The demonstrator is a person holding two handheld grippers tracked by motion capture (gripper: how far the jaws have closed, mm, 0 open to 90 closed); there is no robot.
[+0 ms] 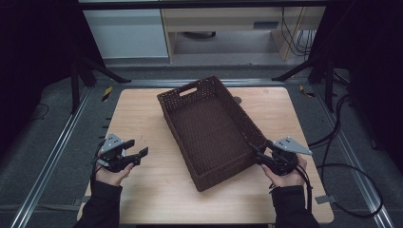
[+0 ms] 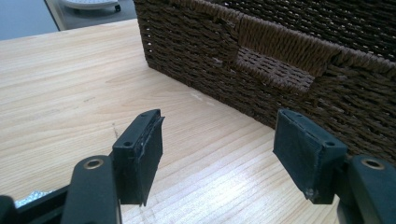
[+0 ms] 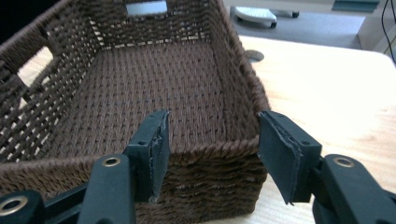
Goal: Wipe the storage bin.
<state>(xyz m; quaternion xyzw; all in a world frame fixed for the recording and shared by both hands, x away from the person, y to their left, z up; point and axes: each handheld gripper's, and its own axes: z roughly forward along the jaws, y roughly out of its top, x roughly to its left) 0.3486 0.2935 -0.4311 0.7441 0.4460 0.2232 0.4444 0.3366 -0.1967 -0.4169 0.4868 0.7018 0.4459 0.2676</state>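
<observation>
Both forearms reach in from the near edge. The left gripper (image 1: 134, 154) hovers low over the table (image 1: 142, 118), jaws apart, short of the basket (image 1: 209, 128). The right gripper (image 1: 256, 151), jaws apart, straddles the basket's near right corner, perhaps touching.

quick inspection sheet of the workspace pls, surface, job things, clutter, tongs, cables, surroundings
surface: light wooden table, bare around the basket
job's things: one brown woven basket, empty, set at an angle, a handle cut-out in each end wall
clutter: nothing seen
tongs: left tongs open, clear of the basket, aimed at its side; right tongs open at the basket's near right corner, one jaw inside the rim, one outside
cables: black cables loop on the floor at right
surroundings: dark mat, metal rails, pale furniture behind
</observation>
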